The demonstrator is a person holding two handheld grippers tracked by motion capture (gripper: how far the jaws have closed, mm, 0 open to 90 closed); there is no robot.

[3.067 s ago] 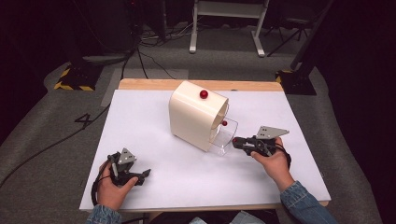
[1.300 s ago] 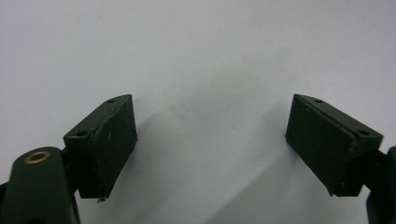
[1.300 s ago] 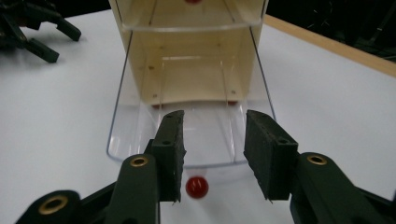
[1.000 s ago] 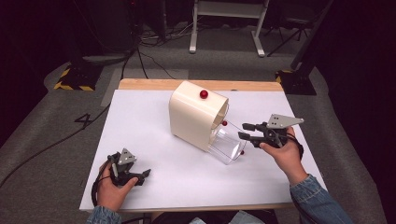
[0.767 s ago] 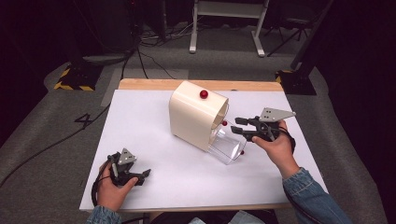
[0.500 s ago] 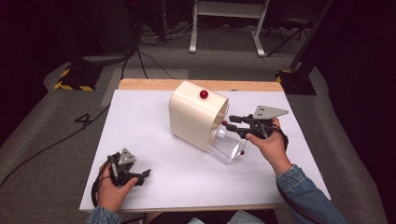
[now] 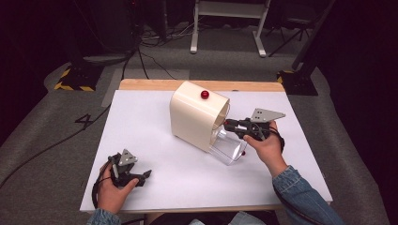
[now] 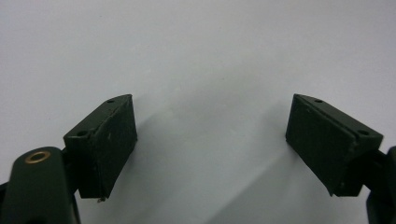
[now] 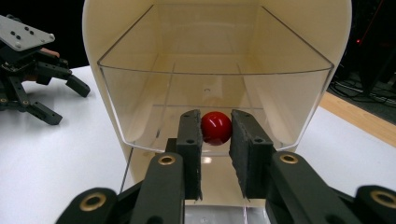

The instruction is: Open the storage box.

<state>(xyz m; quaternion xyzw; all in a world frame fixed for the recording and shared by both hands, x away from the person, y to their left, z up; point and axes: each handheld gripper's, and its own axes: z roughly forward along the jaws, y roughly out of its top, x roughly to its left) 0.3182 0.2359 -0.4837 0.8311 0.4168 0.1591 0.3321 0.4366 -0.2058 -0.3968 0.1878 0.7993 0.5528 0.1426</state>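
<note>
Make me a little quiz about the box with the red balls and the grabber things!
1. True or false: the right gripper is pinching the red knob on the clear door.
2. What colour is the box: A cream, B blue, C green?
3. What is between the left gripper's jaws?

Key: 1 true. 2 A. 3 Nothing; they stand open over the white table.

A lab: floor cables (image 7: pixel 141 51), hazard tape (image 7: pixel 70 86), dark equipment stands (image 7: pixel 230 28).
</note>
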